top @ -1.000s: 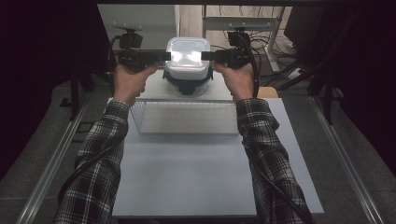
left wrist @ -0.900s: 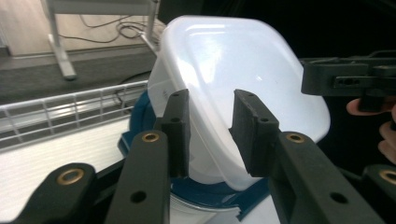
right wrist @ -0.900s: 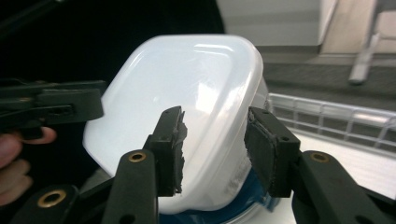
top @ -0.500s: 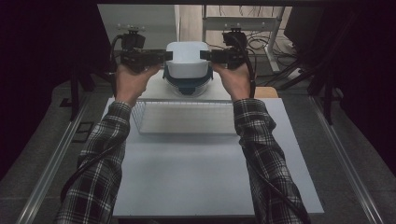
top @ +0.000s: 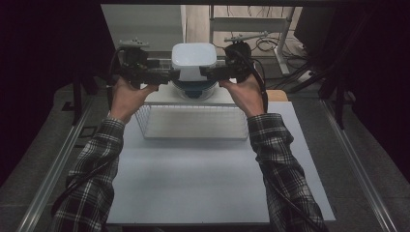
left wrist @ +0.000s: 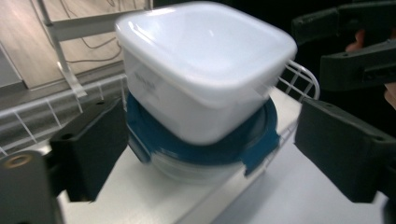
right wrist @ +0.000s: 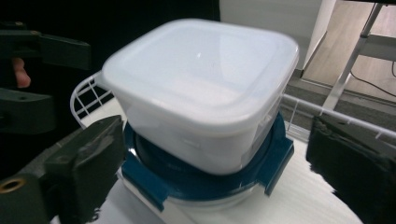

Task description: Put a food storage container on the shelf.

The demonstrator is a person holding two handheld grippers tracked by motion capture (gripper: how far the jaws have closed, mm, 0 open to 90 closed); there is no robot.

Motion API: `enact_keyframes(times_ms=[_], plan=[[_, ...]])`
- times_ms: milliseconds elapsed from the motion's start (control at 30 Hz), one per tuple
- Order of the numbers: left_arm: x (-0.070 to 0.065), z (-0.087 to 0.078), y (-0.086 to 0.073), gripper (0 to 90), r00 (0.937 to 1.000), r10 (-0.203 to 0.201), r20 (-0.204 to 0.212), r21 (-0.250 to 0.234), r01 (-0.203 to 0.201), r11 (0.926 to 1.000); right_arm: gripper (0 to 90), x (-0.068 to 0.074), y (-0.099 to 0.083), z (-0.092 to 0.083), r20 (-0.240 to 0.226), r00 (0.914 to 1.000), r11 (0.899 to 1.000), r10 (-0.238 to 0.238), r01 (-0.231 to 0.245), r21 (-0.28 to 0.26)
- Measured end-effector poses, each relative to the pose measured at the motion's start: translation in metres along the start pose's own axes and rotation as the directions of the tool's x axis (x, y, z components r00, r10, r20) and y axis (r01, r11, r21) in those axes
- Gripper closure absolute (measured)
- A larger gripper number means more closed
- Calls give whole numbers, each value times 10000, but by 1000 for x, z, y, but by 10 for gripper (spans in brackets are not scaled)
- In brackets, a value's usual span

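Both grippers' jaws had just been opening and stood wide, pads clear of the white tub (top: 194, 56). The left gripper (top: 163, 76) and right gripper (top: 212, 73) flanked it. The tub sat stacked on the blue-lidded container (right wrist: 205, 179) on the rack shelf (top: 164, 96), so the placing looked finished.

Both forearms in plaid sleeves reach out toward the tabletop's far edge, hands raised. The left gripper (top: 170, 75) and right gripper (top: 205, 73) point inward at each other; both sets of jaws have just been opening and stand wide, gripping nothing.
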State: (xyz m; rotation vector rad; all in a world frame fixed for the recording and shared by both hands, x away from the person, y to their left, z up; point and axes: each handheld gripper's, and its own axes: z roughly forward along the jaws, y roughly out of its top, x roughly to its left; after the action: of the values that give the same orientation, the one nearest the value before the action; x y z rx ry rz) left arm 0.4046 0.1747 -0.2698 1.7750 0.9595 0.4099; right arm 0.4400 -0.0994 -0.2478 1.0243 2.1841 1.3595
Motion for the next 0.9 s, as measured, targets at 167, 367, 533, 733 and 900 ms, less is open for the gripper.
enact_keyframes(times_ms=[167,367,533,733,900], plan=[[-5,-2,-14,53,9996,239,115,92,-240,9997,0,6,-13,0,-48,9993,9993,-367,367,97],[-14,-4,-38,37,9974,717,86,-13,-717,9974,0,17,-36,-1,-205,9965,9964,-814,818,211],[-19,-5,-50,39,9956,893,287,-114,-890,9960,0,19,-50,-2,-349,9956,9956,-873,883,306],[-26,-8,-71,46,9938,982,519,-223,-971,9950,0,18,-69,-6,-513,9947,9955,-888,903,285],[-27,-7,-85,42,9946,855,581,-190,-845,9962,0,19,-83,-9,-609,9934,9948,-970,987,267]])
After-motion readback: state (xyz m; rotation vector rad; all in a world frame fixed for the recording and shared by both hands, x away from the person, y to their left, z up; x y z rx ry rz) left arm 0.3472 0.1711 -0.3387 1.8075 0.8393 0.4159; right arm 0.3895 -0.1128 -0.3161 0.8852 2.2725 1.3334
